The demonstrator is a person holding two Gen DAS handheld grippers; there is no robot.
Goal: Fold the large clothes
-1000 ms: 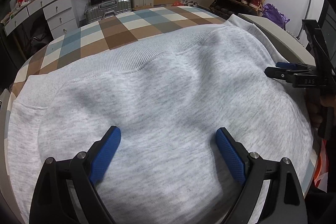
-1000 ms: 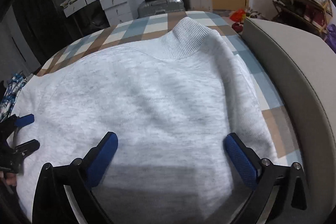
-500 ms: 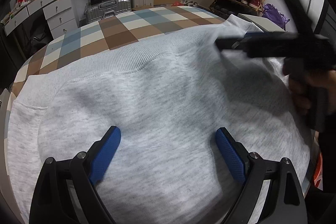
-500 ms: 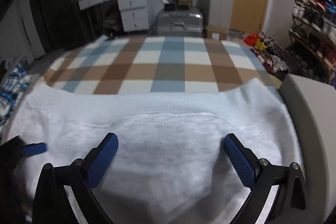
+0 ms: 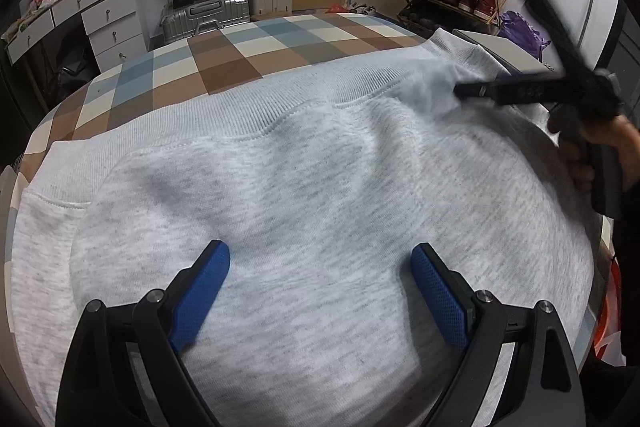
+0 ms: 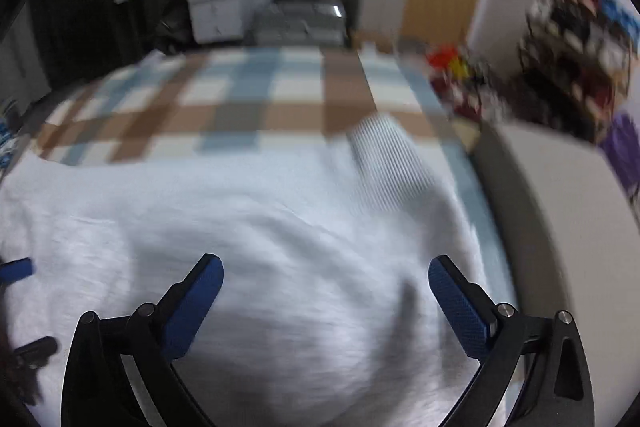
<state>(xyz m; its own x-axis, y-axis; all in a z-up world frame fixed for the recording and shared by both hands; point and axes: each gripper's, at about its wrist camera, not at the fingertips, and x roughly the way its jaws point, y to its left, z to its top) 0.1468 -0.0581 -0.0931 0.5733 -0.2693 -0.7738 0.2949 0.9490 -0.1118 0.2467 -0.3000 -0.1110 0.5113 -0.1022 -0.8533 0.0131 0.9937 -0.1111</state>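
Fingers wide, empty, on both left gripper (image 5: pixel 320 293) and right gripper (image 6: pixel 326 297). Grey sweatshirt (image 5: pixel 320 187) flat on checked bed (image 5: pixel 248 51); folding apparently unstarted.

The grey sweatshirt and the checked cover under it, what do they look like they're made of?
The grey sweatshirt looks like a heathered cotton-type fleece knit, matte, with speckled fibres and a ribbed hem band. The checked cover looks like smooth, flat woven fabric in brown, blue and cream squares; its fibre cannot be told.

Both wrist views close above the sweatshirt (image 5: pixel 320 187), angled down, facing the checked bedspread (image 6: pixel 224 99); shared: far-wall luggage
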